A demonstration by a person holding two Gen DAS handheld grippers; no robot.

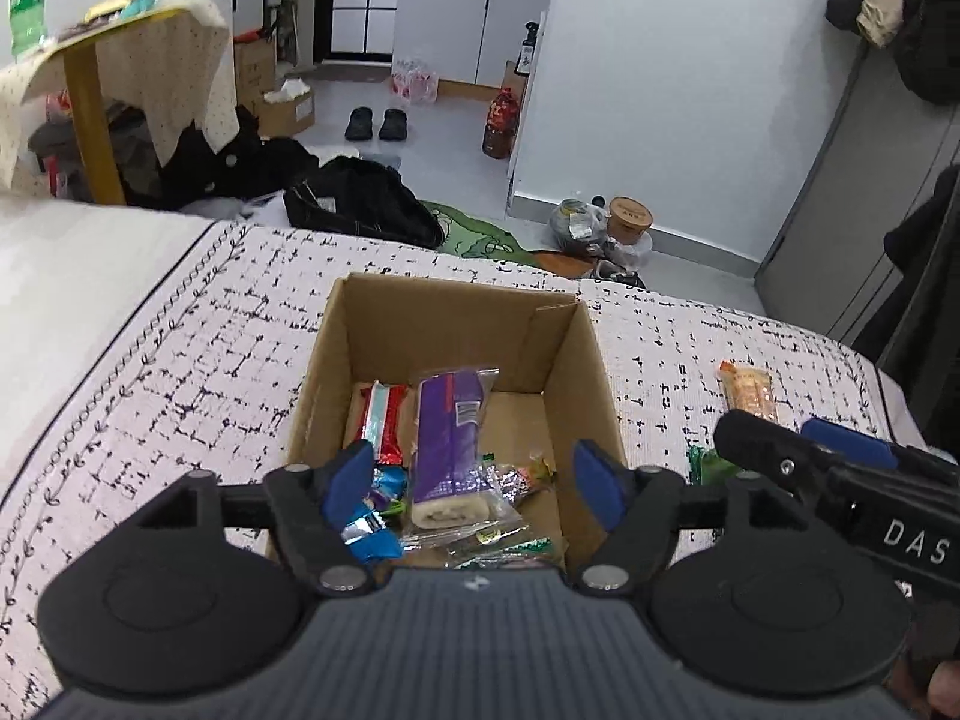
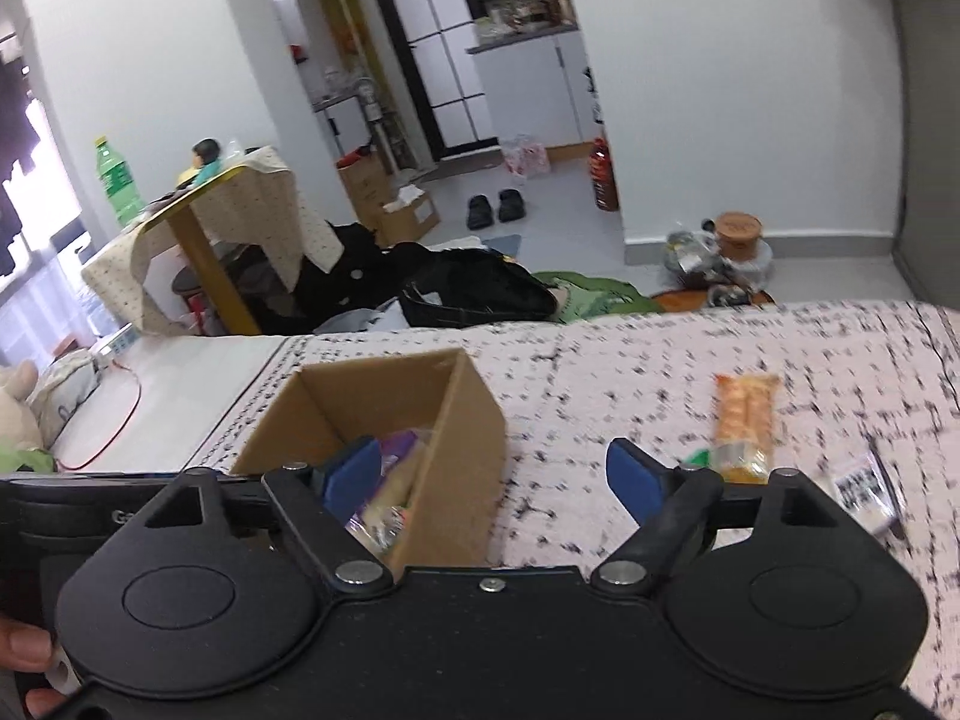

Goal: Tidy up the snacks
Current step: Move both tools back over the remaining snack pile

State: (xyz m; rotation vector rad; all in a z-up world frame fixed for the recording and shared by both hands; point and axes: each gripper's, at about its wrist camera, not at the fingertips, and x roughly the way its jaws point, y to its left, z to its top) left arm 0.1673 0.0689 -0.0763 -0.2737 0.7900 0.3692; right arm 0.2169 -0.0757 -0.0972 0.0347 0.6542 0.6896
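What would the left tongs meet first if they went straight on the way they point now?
Most likely the snacks in the cardboard box: the open left tongs point down into it, at the purple-wrapped roll and the small wrappers around it. Depth is hard to judge through the fisheye.

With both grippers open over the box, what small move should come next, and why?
Probably swing the right gripper toward the orange cracker pack. That pack lies on the patterned bedspread outside the cardboard box, while other snacks already sit inside. Its fingers stand open with nothing between them, nearest that pack.
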